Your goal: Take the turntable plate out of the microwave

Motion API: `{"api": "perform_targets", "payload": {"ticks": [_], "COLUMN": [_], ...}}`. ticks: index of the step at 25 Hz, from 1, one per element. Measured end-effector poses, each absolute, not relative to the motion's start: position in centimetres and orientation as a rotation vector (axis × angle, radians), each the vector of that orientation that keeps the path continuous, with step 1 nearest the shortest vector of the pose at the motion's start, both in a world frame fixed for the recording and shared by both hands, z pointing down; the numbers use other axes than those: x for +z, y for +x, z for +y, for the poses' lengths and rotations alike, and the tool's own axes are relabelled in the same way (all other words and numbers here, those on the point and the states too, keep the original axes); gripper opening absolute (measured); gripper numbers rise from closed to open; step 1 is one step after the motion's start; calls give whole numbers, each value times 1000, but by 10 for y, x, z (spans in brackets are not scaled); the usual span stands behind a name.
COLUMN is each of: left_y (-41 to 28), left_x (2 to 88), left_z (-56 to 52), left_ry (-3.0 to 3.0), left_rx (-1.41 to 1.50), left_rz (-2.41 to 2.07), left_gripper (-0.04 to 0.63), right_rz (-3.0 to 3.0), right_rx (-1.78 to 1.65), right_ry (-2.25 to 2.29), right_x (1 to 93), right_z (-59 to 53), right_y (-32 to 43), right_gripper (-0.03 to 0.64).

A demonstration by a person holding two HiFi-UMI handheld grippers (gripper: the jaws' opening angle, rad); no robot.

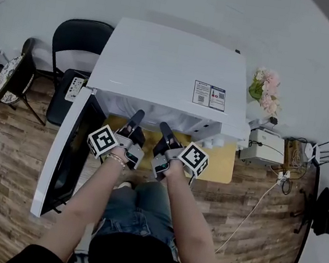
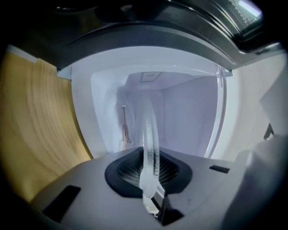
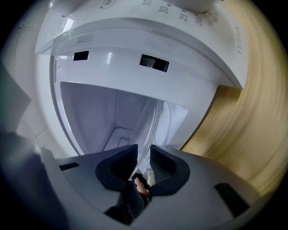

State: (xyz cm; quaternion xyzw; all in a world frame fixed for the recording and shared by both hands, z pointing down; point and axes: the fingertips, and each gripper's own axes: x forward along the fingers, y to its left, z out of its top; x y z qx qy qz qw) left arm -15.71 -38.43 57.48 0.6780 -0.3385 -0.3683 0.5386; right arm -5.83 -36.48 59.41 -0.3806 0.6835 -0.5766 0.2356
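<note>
The white microwave [image 1: 168, 72] stands on a wooden table [image 1: 225, 163] with its door [image 1: 64, 154] swung open to the left. Both grippers reach into the cavity side by side, the left gripper [image 1: 135, 117] beside the right gripper [image 1: 164, 126]. In the left gripper view the clear glass turntable plate [image 2: 150, 134] shows edge-on, tilted up, and the left gripper [image 2: 150, 173] is shut on its rim. In the right gripper view the plate's rim [image 3: 153, 130] runs through the gap of the right gripper [image 3: 144, 155], whose pads stand slightly apart from it.
A black chair [image 1: 80, 39] and a stool with a patterned seat [image 1: 12, 77] stand left of the microwave. Pink flowers [image 1: 266, 92] and a white box with cables [image 1: 262, 147] are on the right. The open door juts toward me at the left.
</note>
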Motion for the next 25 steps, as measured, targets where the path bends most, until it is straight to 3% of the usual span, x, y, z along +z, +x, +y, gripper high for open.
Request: {"api": "perform_targets", "payload": {"ticks": [25], "left_y": [-166], "left_x": [565], "left_z": [-322], "left_ry": [1558], "left_rx": [-928], "left_rz": [-676], "left_gripper": [48], "right_rz": [1765], "right_rx": [-1455], "right_ry": [-919], "right_x": [570], "right_z": [-345], "right_y": [-45], "right_gripper": [48]}}
